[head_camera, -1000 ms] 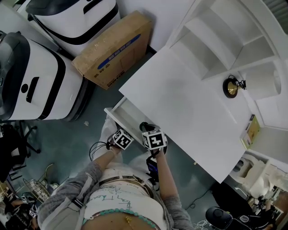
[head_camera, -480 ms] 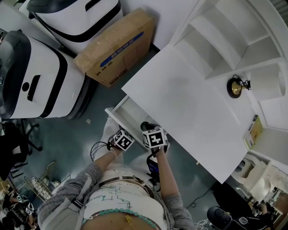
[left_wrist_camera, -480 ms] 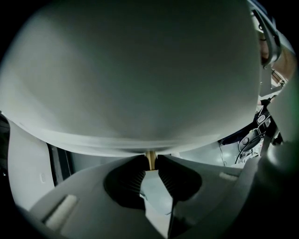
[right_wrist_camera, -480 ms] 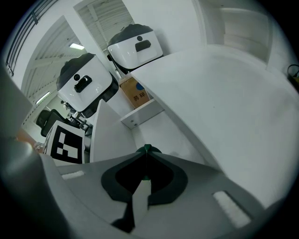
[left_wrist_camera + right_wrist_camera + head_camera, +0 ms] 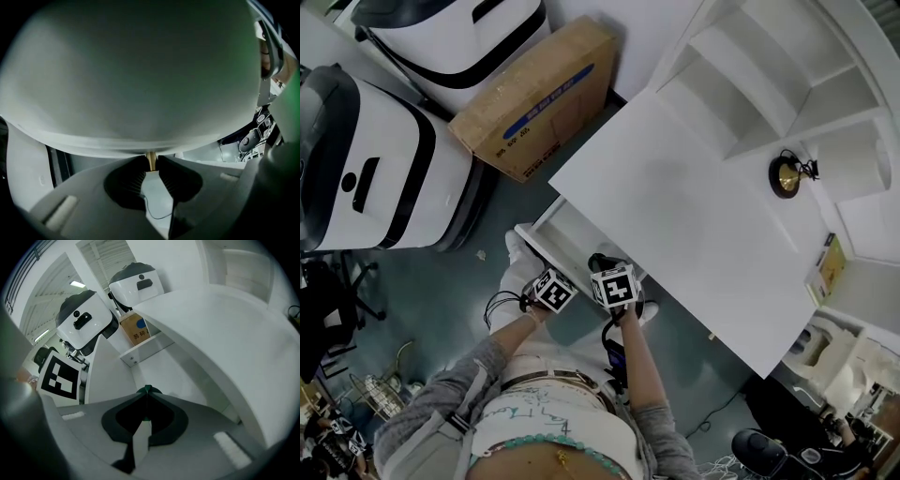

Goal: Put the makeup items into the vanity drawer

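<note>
The white vanity (image 5: 694,216) has its drawer (image 5: 567,236) pulled out toward me. My left gripper (image 5: 544,278) is shut on the drawer's small gold knob (image 5: 150,161), just under the white drawer front (image 5: 136,84). My right gripper (image 5: 603,266) hovers over the near end of the open drawer (image 5: 154,364). Its jaws are shut, and a thin green item (image 5: 146,390) shows at their tips. What that item is cannot be made out. No other makeup item is visible on the vanity top (image 5: 225,333).
A cardboard box (image 5: 534,103) and two white machines (image 5: 375,169) (image 5: 459,37) stand left of the vanity. A small gold round object (image 5: 784,176) sits on the top near the white shelves (image 5: 750,66). Cables (image 5: 500,306) lie on the floor by my feet.
The head camera has shifted slightly. Both grippers stay at the drawer front, with no visible change in grip or drawer position.
</note>
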`<state>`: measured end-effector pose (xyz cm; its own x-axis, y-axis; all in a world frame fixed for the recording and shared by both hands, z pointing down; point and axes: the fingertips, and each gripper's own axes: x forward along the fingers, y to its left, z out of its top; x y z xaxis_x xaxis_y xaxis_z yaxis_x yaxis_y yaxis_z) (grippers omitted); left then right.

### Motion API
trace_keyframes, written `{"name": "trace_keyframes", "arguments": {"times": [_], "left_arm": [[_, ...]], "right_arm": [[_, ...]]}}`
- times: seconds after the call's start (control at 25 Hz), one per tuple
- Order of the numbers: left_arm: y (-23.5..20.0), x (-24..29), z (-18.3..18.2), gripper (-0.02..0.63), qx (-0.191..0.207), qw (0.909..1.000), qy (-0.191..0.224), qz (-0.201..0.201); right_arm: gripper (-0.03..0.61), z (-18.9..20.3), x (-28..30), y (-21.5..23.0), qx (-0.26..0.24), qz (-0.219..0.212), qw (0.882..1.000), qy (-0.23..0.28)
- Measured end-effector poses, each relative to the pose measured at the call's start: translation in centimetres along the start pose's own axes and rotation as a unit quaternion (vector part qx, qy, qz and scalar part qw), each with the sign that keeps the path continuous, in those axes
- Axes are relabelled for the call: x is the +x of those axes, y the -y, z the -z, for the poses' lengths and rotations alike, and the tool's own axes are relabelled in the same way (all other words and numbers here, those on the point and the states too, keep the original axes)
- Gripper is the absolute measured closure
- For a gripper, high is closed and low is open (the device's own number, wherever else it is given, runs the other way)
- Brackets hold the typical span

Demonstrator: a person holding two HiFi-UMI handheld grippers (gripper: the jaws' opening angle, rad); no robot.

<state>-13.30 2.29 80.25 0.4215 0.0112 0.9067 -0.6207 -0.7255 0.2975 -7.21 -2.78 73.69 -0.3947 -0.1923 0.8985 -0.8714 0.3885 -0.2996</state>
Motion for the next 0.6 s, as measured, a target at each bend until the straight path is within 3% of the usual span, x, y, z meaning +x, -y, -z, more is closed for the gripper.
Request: {"name": "trace_keyframes", "arguments": {"times": [0.28, 0.6], "left_arm": [[0.1, 0.0, -0.1, 0.525, -0.001, 1.0, 0.002, 0.005], [0.1, 0.0, 0.0, 0.526, -0.006, 0.9999, 0.008, -0.003]], "right_arm": [[0.548, 1.2, -0.7, 1.7, 0.038, 0.026, 0.999, 0.014], [0.548, 2.6, -1.0, 1.6, 0.048, 0.034, 0.998, 0.033]]}}
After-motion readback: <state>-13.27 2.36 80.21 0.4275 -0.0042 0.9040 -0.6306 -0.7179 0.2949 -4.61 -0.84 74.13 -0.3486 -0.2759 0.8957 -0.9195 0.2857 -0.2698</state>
